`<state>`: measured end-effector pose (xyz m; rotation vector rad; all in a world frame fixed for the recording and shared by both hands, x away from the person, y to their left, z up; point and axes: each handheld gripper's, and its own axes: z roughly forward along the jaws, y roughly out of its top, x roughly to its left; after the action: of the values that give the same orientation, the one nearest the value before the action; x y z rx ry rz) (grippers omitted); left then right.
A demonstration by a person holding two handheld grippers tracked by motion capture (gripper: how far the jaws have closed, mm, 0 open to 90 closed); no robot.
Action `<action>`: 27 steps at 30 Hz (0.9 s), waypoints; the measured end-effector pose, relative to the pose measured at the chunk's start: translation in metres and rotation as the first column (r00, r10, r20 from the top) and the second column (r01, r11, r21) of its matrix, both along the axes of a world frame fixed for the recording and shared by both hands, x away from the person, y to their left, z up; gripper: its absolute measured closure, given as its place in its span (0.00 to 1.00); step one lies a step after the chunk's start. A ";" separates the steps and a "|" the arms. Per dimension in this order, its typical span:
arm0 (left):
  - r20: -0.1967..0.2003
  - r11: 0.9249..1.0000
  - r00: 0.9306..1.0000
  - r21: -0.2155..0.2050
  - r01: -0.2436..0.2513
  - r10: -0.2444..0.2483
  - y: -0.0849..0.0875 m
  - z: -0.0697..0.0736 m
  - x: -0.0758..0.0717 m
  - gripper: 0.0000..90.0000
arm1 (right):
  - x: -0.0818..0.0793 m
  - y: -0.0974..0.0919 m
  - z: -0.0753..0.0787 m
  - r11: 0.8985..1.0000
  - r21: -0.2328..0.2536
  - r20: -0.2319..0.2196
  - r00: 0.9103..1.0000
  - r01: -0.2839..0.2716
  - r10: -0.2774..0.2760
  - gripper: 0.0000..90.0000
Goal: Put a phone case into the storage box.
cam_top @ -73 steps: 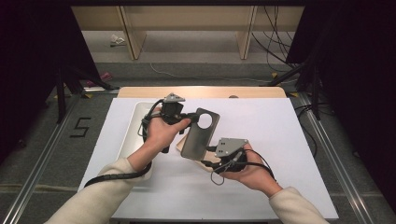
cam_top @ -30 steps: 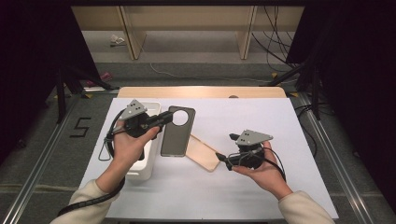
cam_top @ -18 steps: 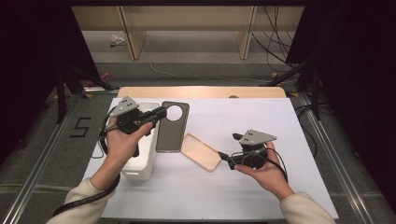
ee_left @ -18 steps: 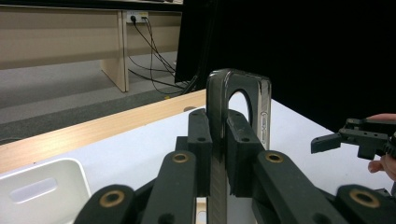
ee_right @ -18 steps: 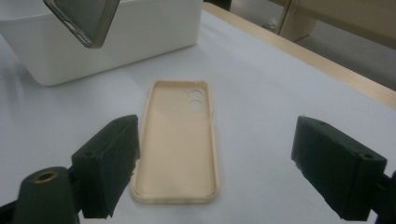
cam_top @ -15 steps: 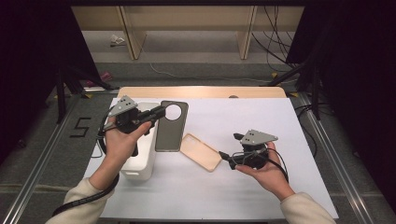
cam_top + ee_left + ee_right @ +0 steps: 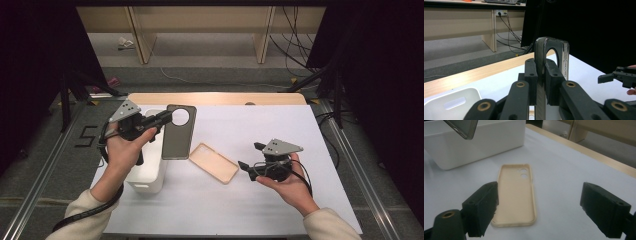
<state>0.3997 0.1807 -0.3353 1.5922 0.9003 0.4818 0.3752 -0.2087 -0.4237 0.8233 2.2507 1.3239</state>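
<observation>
My left gripper (image 7: 167, 116) is shut on the edge of a dark translucent phone case (image 7: 178, 132) with a round camera hole, held up above the table beside a white bin (image 7: 150, 176). In the left gripper view the case (image 7: 550, 53) stands on edge, clamped between the two pads. A beige phone case (image 7: 214, 162) lies open side up on the white table, between the hands. My right gripper (image 7: 250, 157) is open, its jaws wide apart and pointing at the beige case (image 7: 516, 193) from the right, apart from it.
The white bin (image 7: 474, 140) stands at the table's left side, under the left hand. The table (image 7: 260, 200) has a wooden far edge (image 7: 220, 98). Beyond it are grey floor, cables and wooden furniture legs. Dark curtains flank both sides.
The left hand has carried the dark case up and to the left, away from the beige case, to beside the bin. The beige case now lies flat; the right gripper has let it go.
</observation>
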 end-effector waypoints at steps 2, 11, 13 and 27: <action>0.002 1.000 1.000 0.000 -0.003 0.003 0.002 0.001 0.000 0.91 | 0.000 -0.001 0.000 1.000 0.002 0.005 1.000 -0.001 0.001 0.18; 0.010 1.000 1.000 -0.015 -0.021 0.021 0.013 0.006 0.002 0.91 | -0.003 -0.007 0.001 1.000 0.016 -0.002 1.000 0.009 -0.009 0.18; 0.014 0.999 1.000 -0.019 -0.027 0.027 0.016 0.007 0.003 0.91 | -0.003 -0.008 0.001 1.000 0.018 -0.001 1.000 0.009 -0.009 0.18; 0.021 0.998 0.998 -0.015 -0.059 0.059 0.029 0.010 0.005 0.91 | -0.006 -0.014 0.002 0.999 0.041 -0.008 1.000 0.021 -0.021 0.18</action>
<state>0.4049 0.2098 -0.3257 1.5482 0.9345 0.5322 0.3689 -0.2223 -0.4214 0.8657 2.2213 1.3638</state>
